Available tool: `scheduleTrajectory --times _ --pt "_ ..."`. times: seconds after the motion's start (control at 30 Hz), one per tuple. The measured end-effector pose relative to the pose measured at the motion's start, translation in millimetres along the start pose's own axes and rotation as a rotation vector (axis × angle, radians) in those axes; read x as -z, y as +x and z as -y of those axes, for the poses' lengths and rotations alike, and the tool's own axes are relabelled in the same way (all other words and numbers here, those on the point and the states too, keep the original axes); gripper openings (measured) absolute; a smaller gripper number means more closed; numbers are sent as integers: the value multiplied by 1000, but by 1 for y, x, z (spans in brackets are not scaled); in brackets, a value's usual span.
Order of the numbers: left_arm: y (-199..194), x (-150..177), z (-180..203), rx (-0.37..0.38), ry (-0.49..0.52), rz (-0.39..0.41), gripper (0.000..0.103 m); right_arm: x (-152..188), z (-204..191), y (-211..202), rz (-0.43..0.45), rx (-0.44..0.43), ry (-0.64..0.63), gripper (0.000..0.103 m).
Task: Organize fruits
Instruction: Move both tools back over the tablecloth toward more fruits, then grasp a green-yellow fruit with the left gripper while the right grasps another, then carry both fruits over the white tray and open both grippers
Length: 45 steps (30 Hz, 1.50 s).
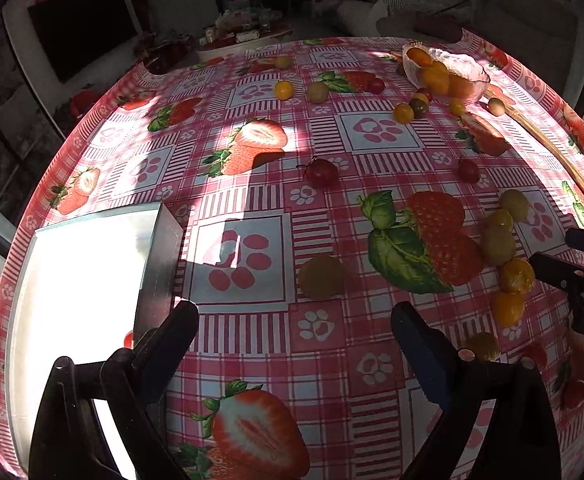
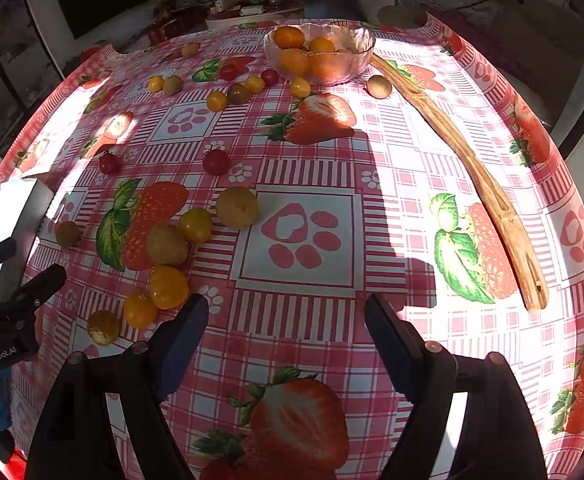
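Right wrist view shows the right gripper point(image 2: 285, 312) spread wide and empty beside scattered cherry tomatoes point(image 2: 167, 286), likely poised to pick; the left gripper point(image 1: 294, 320), also apart, hovers near the white tray point(image 1: 23, 280). Oranges fill the glass bowl point(image 2: 356, 42).

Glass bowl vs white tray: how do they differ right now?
The glass bowl is clear, round and scalloped, at the far side of the table; the white tray is opaque, rectangular and straight-walled, at the near left by the left gripper. The glass bowl holds several orange fruits; the white tray is glared out by sun, so its contents cannot be told. Both sit on the strawberry tablecloth, untouched by either gripper.
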<state>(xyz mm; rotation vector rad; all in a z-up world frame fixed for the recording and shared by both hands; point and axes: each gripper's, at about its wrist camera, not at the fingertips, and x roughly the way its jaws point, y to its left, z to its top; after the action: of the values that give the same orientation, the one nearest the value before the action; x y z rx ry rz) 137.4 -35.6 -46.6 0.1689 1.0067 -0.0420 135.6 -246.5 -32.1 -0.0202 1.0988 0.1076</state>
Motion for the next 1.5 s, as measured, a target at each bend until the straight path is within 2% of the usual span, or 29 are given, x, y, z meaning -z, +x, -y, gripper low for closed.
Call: scheduleTrajectory --times 0.17,0.27,0.33,0.37,0.4,0.5,0.57,0.6,0.8,1.2,1.5 --pt "14 -6 2 27 -3 -16 96 -17 -12 14 35 15 -68 72" --pt "17 -11 1 78 -25 -12 83 -25 -15 19 48 6 -81 70" --pt "19 -14 1 91 -33 -16 80 -30 -17 21 57 8 -90 66" --pt "19 -15 1 104 -37 -13 72 -32 -18 22 61 7 -95 63" --pt "19 -16 1 125 -44 -13 68 -34 -19 23 65 9 -101 61" --pt "18 -16 3 132 -42 -2 55 -36 -22 23 75 2 -113 42" --pt "16 -15 5 143 -31 10 30 -36 -23 23 76 2 -114 28" --pt "15 -14 5 153 -25 12 27 -36 -23 22 77 3 -110 28" --pt "5 -3 1 213 -42 9 27 -24 -21 15 66 -16 -86 28" --pt "-37 31 -5 231 -58 35 27 15 -6 -25 35 -112 18 28" --pt "-72 49 -29 224 -100 76 27 33 -33 -49 19 -180 10 28"
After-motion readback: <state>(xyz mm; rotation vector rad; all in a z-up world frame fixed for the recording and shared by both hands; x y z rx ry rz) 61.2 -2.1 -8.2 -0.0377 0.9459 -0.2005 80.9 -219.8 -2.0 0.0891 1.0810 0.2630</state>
